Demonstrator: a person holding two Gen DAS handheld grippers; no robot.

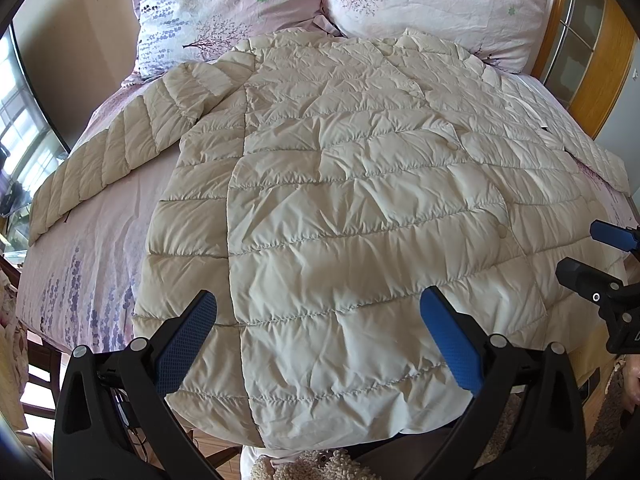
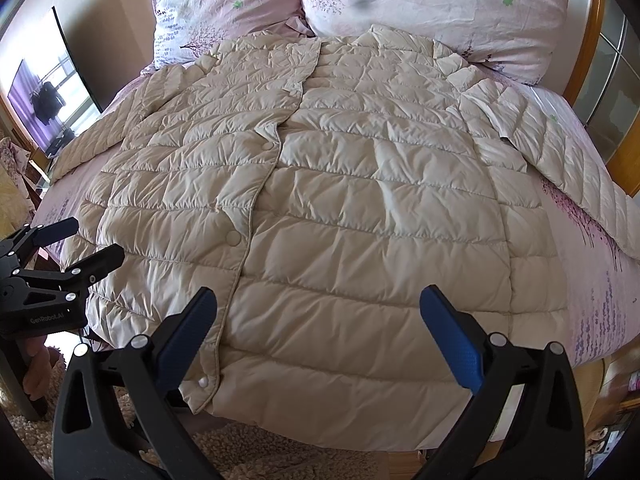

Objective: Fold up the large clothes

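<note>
The quilted jacket lies flat and face up on the bed, collar toward the two pillows, hem overhanging the near edge of the mattress; both sleeves are spread outward, the left sleeve running toward the bed's left side, the right sleeve toward the right. The front placket is fastened with snaps and runs from collar to hem.

The left gripper hovers above the hem with its jaws spread wide and nothing between them; the right gripper hovers likewise over the hem, jaws wide apart and empty. Neither appears to touch the fabric, though contact cannot be ruled out.

Handling judgement: the garment appears light, soft and padded; the shell looks smooth and probably slippery, so a shallow pinch may slide off; the filling will likely spring back, so folds may need pressing down. It is not fragile.

Recommended hold: take a full bite of fabric across a stitched seam rather than on a puffed panel; for a first fold, grip the left sleeve near its cuff or the side edge at shoulder and hem, then carry it across the body; avoid clamping on the snaps. Folding has not yet begun.
</note>
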